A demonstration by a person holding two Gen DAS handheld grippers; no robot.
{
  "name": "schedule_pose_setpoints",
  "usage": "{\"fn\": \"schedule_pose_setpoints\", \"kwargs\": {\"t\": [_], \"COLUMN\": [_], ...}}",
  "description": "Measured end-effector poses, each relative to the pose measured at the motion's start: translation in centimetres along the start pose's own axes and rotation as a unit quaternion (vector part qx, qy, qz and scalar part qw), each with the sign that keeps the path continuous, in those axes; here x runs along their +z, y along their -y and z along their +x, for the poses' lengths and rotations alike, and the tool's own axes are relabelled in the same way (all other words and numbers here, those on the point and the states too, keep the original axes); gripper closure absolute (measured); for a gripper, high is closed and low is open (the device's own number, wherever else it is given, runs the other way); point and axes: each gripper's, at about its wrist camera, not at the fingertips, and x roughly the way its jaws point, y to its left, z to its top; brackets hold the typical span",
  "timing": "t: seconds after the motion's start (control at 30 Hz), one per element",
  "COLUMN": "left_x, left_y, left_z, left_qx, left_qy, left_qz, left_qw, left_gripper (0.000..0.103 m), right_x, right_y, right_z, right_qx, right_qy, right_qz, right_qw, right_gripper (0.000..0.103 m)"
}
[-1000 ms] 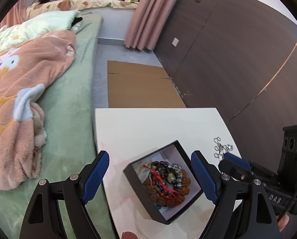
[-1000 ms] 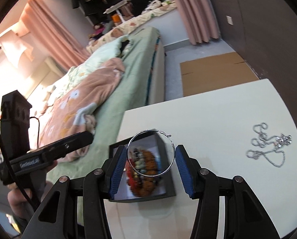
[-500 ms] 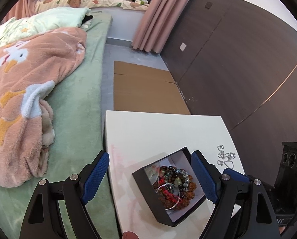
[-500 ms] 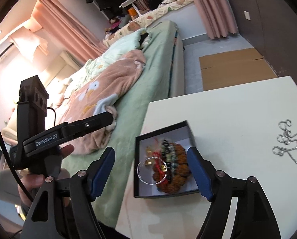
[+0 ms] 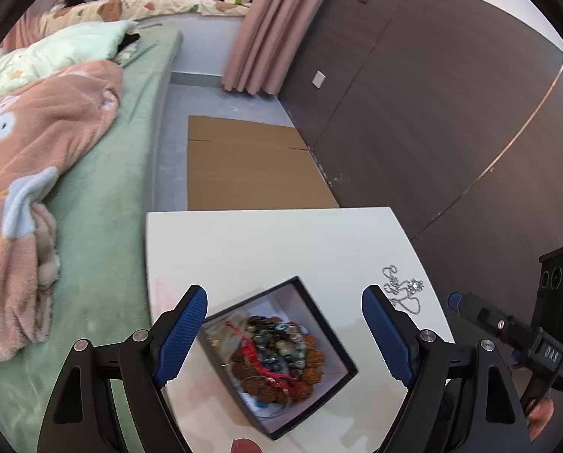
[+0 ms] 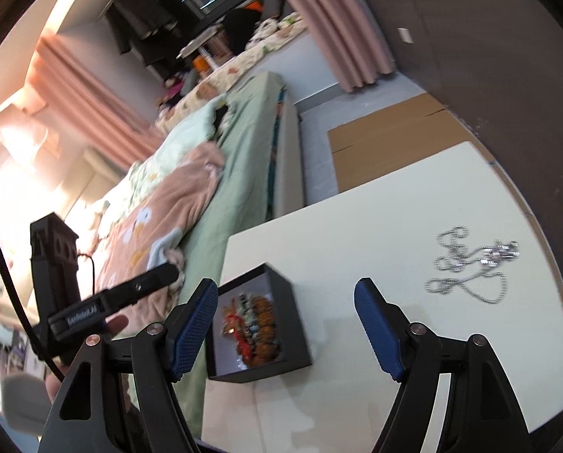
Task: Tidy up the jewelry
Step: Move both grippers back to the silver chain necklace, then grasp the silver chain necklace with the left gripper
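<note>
One necklace (image 6: pixel 470 268) right of empty, spread right tongs (image 6: pixel 286 324)

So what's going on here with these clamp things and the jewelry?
A person is tidying jewelry with a two-finger gripper in each hand. A black box on the white table already holds beaded bracelets. Both the left gripper and the right gripper are open and empty above the table. A silver chain lies loose on the table, to the right of the box.
</note>
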Motion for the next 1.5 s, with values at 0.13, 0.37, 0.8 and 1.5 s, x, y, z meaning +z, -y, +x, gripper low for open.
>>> {"fn": "schedule_pose_setpoints", "kwargs": {"t": [0.13, 0.37, 0.8, 1.5], "left_x": [0.0, 0.0, -0.7, -2.7], "left_y": [1.6, 5.1, 11.0, 17.9], "left_z": [0.8, 2.6, 7.3, 14.5], "left_qx": [-0.006, -0.019, -0.035, -0.045], "left_qy": [-0.001, -0.008, -0.027, -0.084], "left_qz": [0.008, 0.029, 0.070, 0.153], "left_qw": [1.0000, 0.9994, 0.9966, 0.9836], "left_gripper": [0.018, 0.018, 0.019, 0.035], "right_x": [0.5, 0.8, 0.5, 0.6], "right_y": [2.3, 6.1, 12.7, 18.9], "right_z": [-0.8, -2.2, -5.1, -7.2], "right_qx": [-0.034, -0.083, -0.125, -0.135], "right_qy": [0.004, 0.003, 0.000, 0.002], "right_qz": [0.029, 0.079, 0.165, 0.252], "right_qw": [0.999, 0.993, 0.978, 0.958], "right_gripper": [0.028, 0.028, 0.028, 0.028]}}
